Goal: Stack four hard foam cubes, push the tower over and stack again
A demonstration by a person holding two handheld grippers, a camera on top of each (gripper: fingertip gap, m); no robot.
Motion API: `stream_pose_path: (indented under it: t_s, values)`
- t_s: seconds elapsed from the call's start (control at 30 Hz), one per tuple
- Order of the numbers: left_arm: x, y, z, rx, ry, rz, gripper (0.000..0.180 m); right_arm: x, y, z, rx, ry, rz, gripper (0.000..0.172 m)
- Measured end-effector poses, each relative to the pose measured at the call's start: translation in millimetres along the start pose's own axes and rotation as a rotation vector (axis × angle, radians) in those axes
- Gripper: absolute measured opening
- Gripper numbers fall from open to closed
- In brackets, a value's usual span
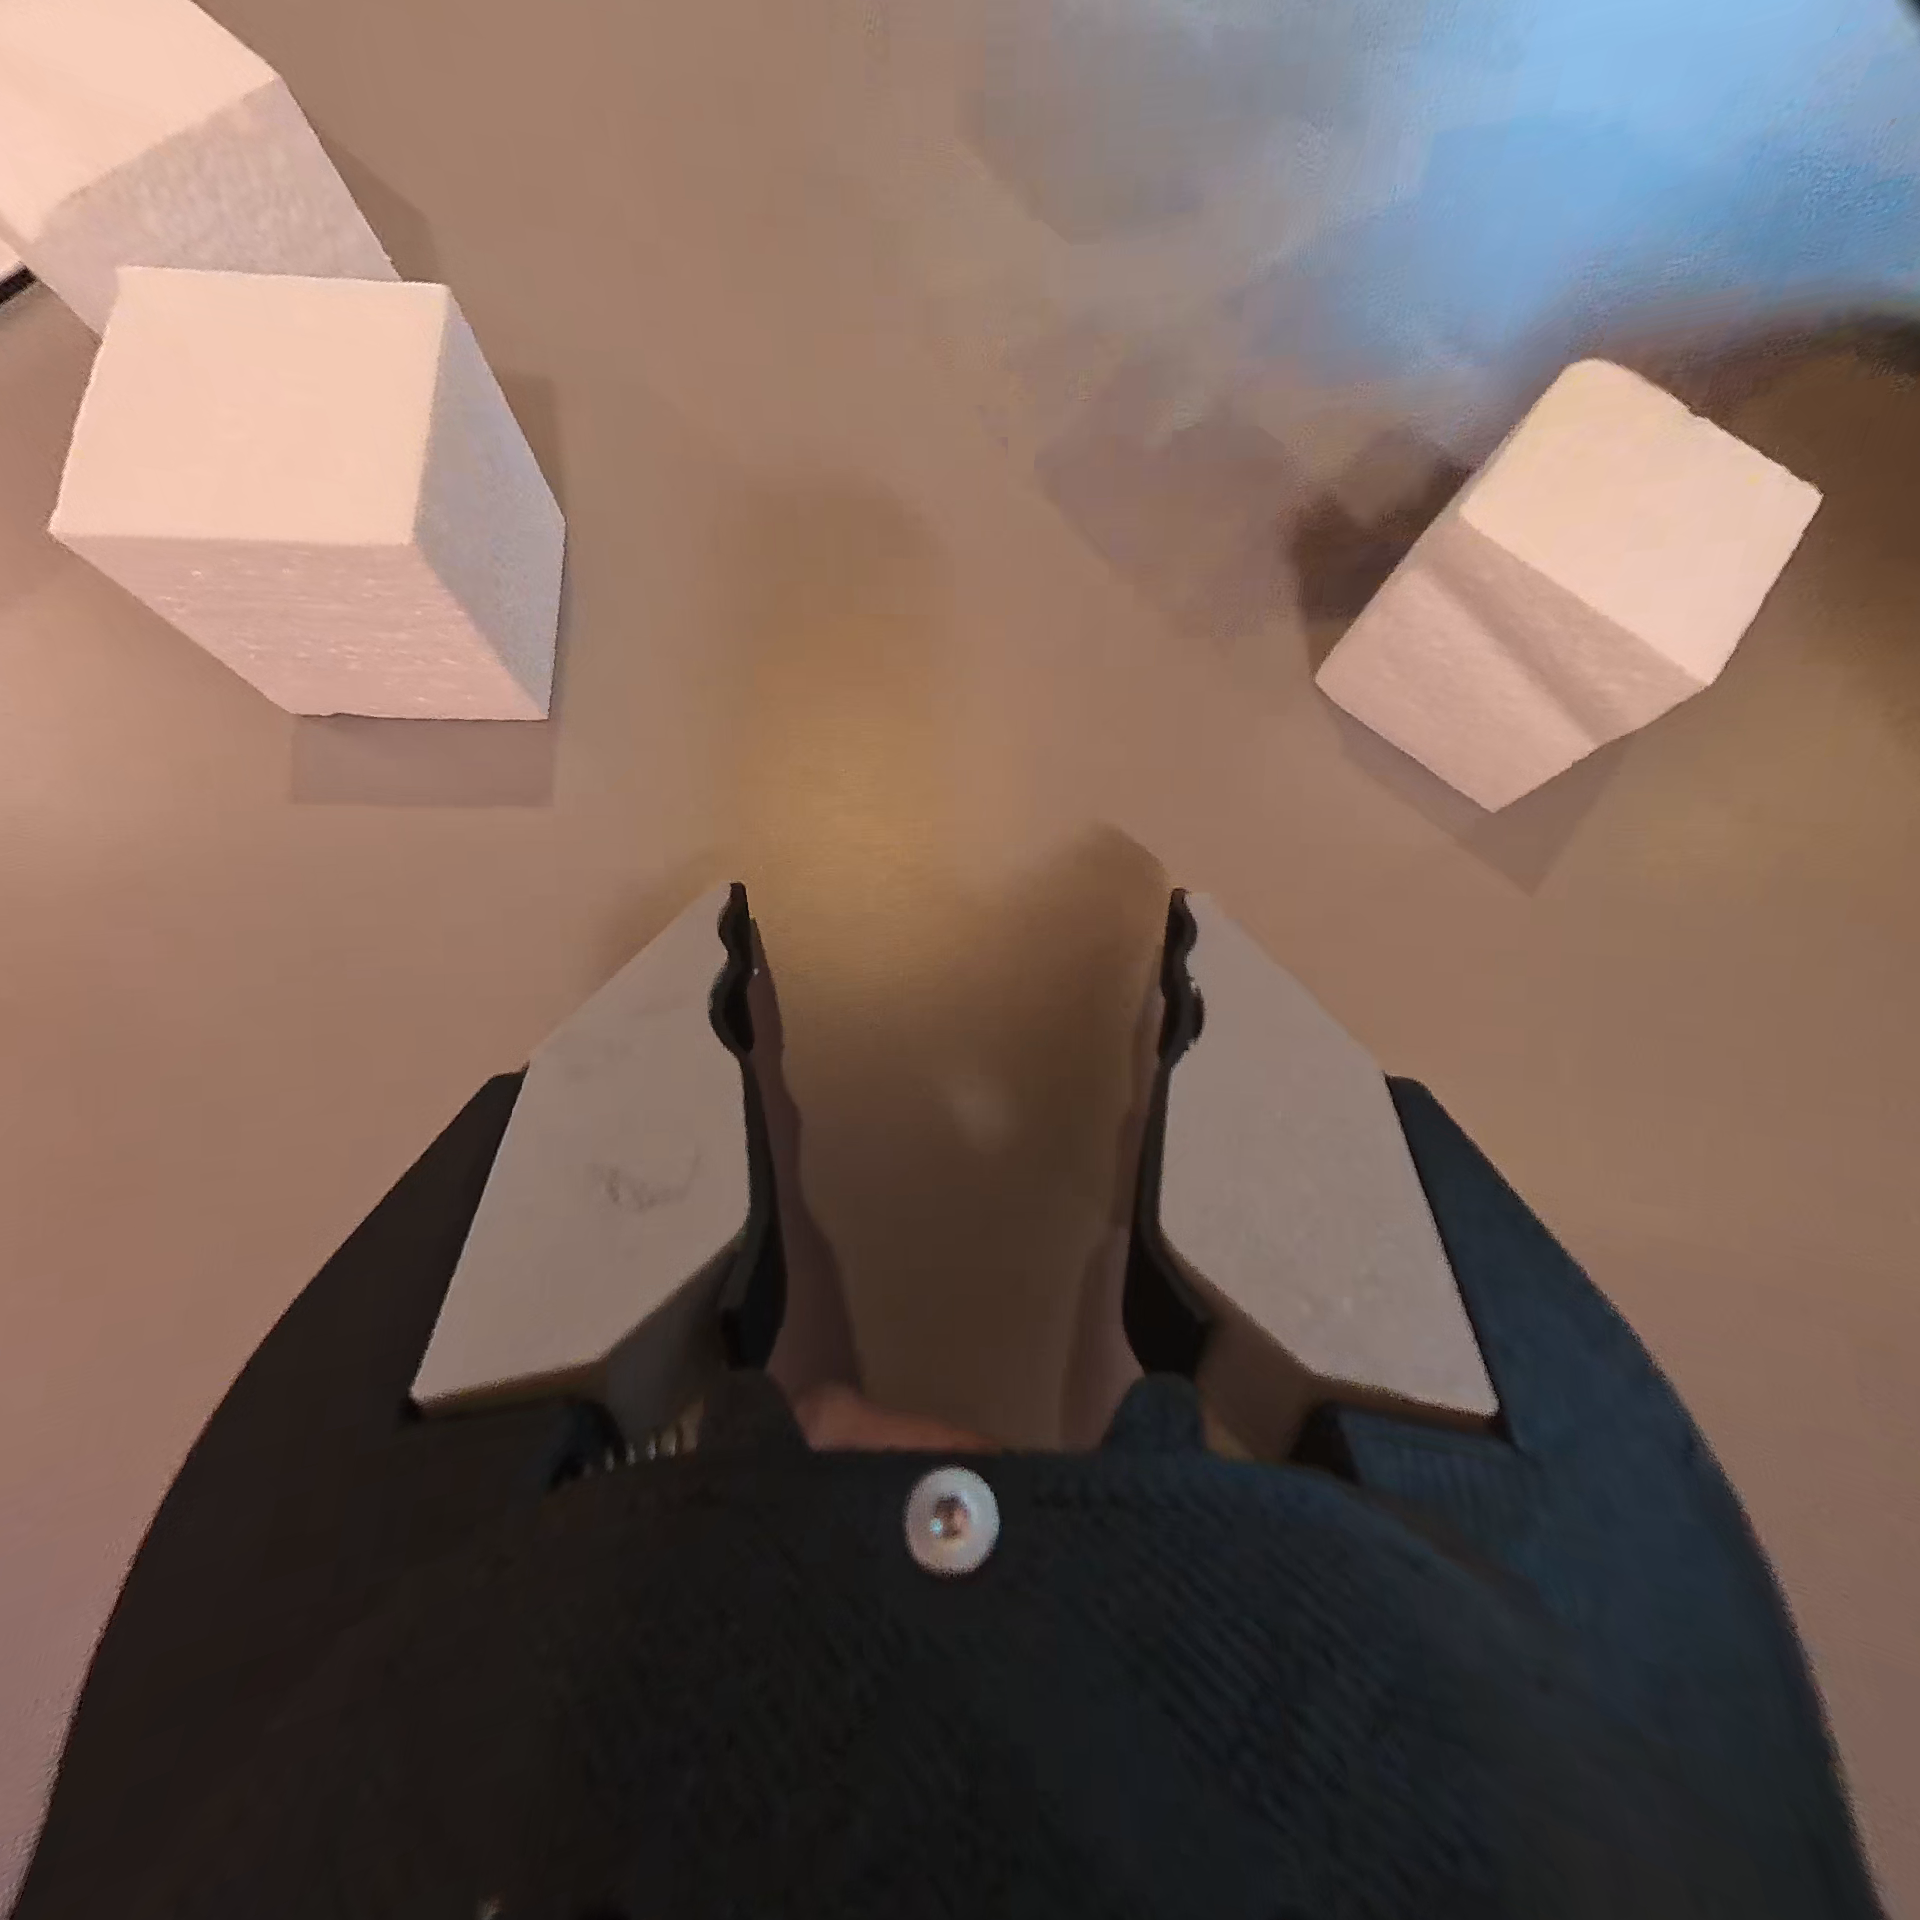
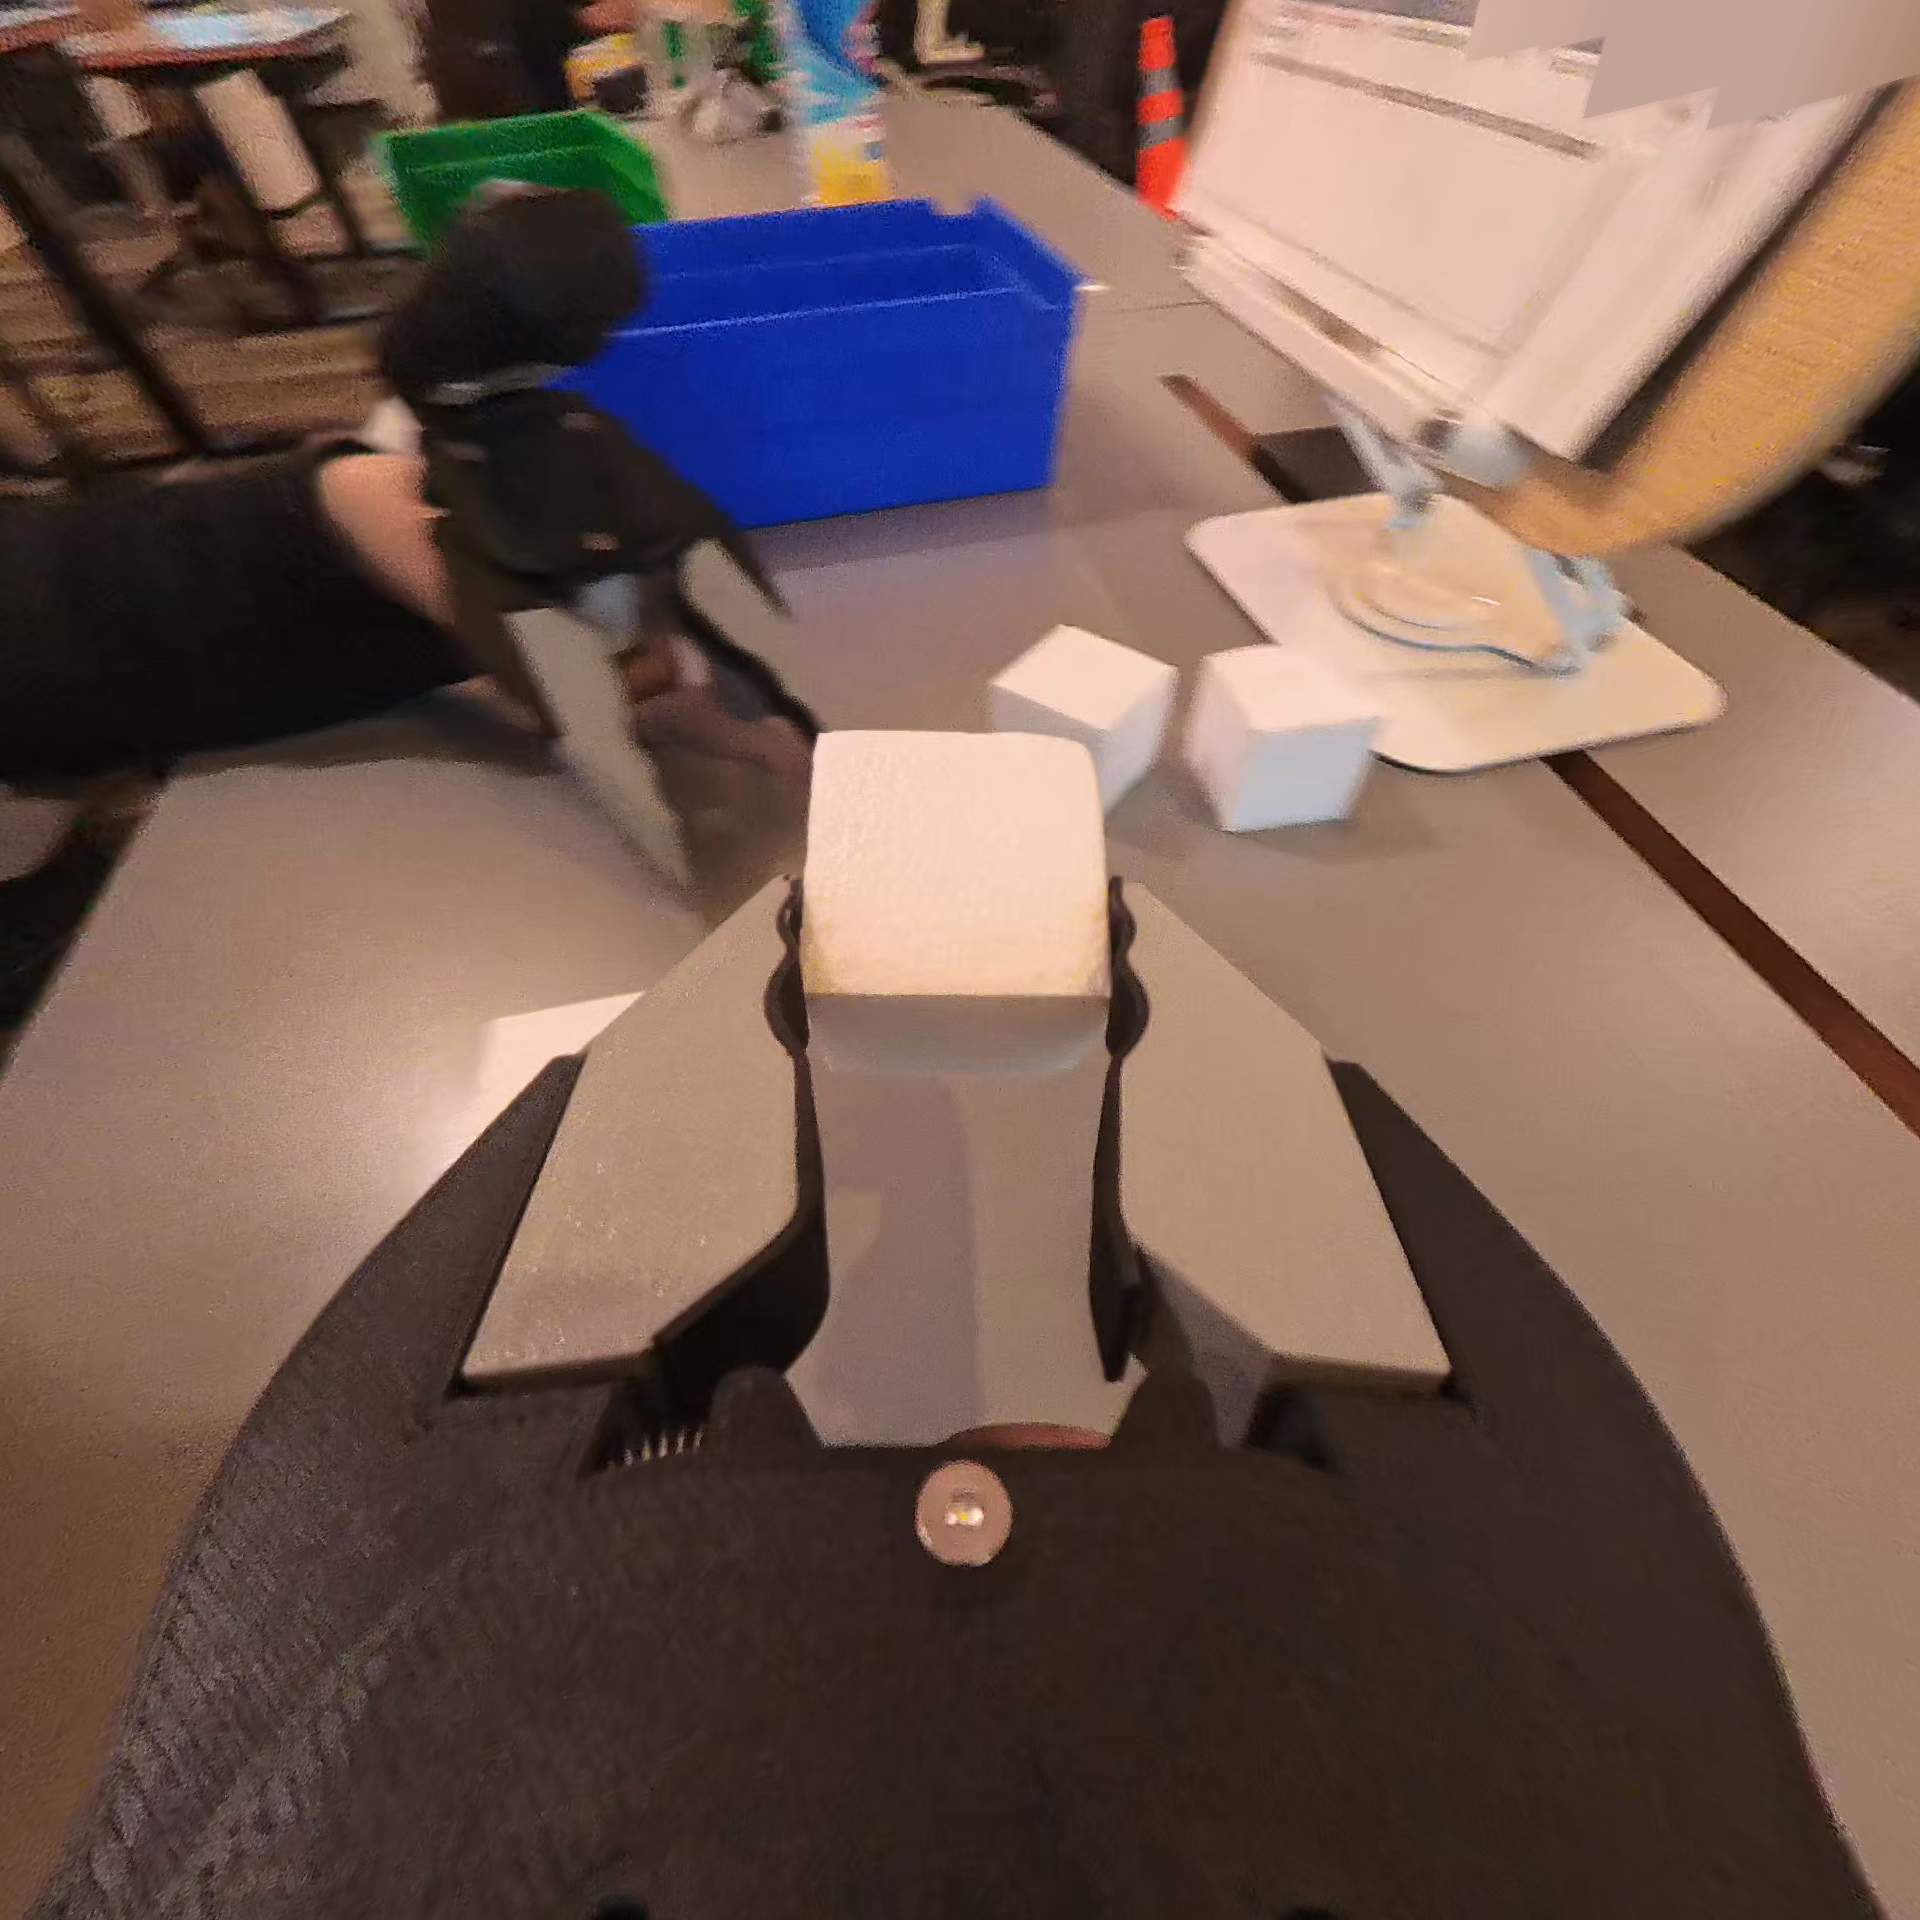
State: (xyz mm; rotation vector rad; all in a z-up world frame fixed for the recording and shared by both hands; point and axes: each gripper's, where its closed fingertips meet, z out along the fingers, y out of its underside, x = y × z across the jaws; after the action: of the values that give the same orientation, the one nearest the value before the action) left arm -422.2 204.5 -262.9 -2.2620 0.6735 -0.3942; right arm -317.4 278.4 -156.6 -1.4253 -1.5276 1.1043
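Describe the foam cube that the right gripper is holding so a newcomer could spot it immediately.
Start at the grey table with the blue bin at its far end. Nearer the camera, the right gripper clamps one white foam cube between its fingers. The two other cubes beyond it sit free on the table.

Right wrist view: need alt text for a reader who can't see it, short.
The right gripper is closed on a white foam cube, a pad against each side, above a grey table. Two more white cubes sit side by side beyond it, next to a white stand base. The left gripper reaches down at left, with a blue bin behind.
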Motion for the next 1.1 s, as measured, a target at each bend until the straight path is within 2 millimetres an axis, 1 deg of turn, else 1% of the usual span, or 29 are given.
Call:
stream_pose_path:
  t_s: [0.1, 0.17, 0.27, 0.33, 0.47, 0.57, 0.73, 0.97, 1.1]
  values:
    - [-0.1, 2.9, 2.2, -0.015, 0.0, 0.008, 0.078, -39.7, -6.9, -3.0, -0.053, -0.118, -0.07, 0.055]
    - [3.0, 3.9, 3.7, -0.022, 0.004, 0.023, 0.077, -63.0, -4.1, -0.6, -0.106, -0.189, -0.101, 0.055]
    - [6.4, 4.5, 4.8, -0.028, 0.007, 0.041, 0.078, -80.6, 7.9, 5.5, -0.203, -0.206, -0.152, 0.055]
    - [7.5, 4.9, 4.8, -0.032, 0.007, 0.049, 0.078, -91.1, 12.1, 7.9, -0.23, -0.224, -0.169, 0.055]
    - [7.4, 4.8, 4.9, -0.031, 0.008, 0.049, 0.078, -99.6, 17.9, 10.8, -0.251, -0.234, -0.182, 0.055]
    - [7.2, 4.8, 5.0, -0.031, 0.006, 0.051, 0.078, -99.0, 24.7, 12.2, -0.264, -0.228, -0.193, 0.055]
    - [6.6, 4.7, 5.0, -0.028, 0.005, 0.049, 0.077, -98.1, 28.5, 12.3, -0.244, -0.224, -0.176, 0.055]
    - [5.8, 4.4, 5.1, -0.023, 0.003, 0.048, 0.077, -97.9, 39.1, 16.6, -0.273, -0.219, -0.173, 0.055]
    - [5.4, 4.3, 5.1, -0.019, 0.004, 0.043, 0.076, -97.0, 39.9, 17.6, -0.279, -0.206, -0.163, 0.055]
